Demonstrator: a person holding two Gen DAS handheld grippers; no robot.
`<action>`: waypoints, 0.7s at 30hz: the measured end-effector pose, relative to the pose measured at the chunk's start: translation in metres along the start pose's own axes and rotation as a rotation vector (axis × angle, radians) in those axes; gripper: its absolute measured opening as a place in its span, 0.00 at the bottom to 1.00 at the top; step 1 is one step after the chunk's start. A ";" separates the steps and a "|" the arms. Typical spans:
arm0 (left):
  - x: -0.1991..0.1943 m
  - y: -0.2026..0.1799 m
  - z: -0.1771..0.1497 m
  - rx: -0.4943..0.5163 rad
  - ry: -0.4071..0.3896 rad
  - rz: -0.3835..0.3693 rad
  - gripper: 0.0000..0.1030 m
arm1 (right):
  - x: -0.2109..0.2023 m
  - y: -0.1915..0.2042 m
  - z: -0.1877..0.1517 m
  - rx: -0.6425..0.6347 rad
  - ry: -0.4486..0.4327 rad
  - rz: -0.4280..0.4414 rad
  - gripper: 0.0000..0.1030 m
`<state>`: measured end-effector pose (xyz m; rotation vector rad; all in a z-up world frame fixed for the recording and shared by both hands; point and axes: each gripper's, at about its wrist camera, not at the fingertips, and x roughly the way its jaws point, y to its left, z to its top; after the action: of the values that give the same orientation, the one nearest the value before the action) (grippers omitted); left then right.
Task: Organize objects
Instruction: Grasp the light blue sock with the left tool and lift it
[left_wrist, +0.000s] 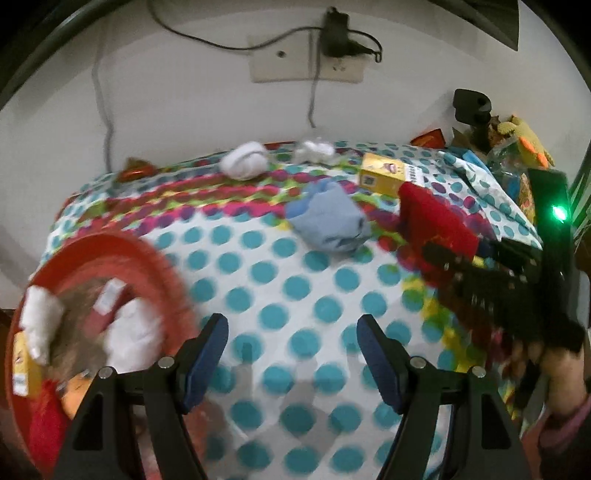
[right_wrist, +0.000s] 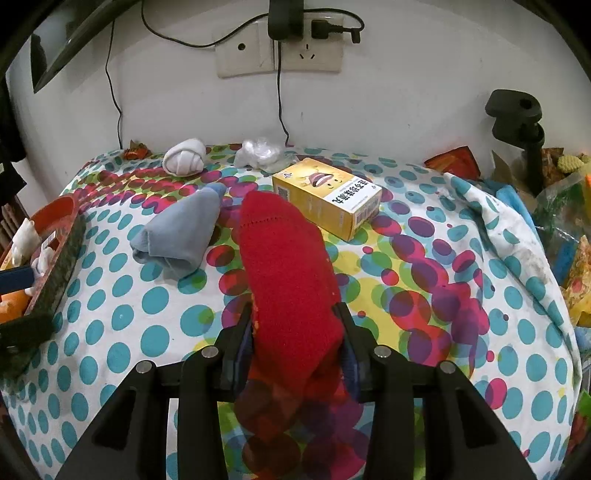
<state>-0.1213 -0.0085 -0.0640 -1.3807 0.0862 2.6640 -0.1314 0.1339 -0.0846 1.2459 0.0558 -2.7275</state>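
Right gripper (right_wrist: 295, 328) pinches the red sock (right_wrist: 284, 266) above the cloth, ready to carry to the red basket (right_wrist: 61, 210) at nine o'clock. Left gripper (left_wrist: 291, 328) hangs spread and empty beside that basket. The yellow box (right_wrist: 327, 197) at one o'clock carries Chinese print, too small to read.

I see red sock (right_wrist: 288, 280) pinched upright in my right gripper (right_wrist: 295, 343); blue sock (right_wrist: 181, 236) crumpled beside it, yellow box (right_wrist: 328, 199) behind, rolled white sock (right_wrist: 184, 157) near wall, red basket (left_wrist: 122, 258) left, part-filled.
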 end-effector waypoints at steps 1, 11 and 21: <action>0.006 -0.004 0.006 -0.004 0.004 -0.020 0.72 | 0.001 0.000 0.000 0.003 0.001 0.003 0.38; 0.048 -0.034 0.059 -0.004 -0.030 -0.044 0.72 | 0.002 -0.011 -0.001 0.058 0.001 0.065 0.38; 0.092 -0.022 0.065 -0.102 0.024 -0.002 0.72 | 0.003 -0.009 -0.003 0.057 0.005 0.064 0.38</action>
<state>-0.2230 0.0300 -0.1018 -1.4409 -0.0484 2.6854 -0.1330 0.1429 -0.0891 1.2467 -0.0601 -2.6895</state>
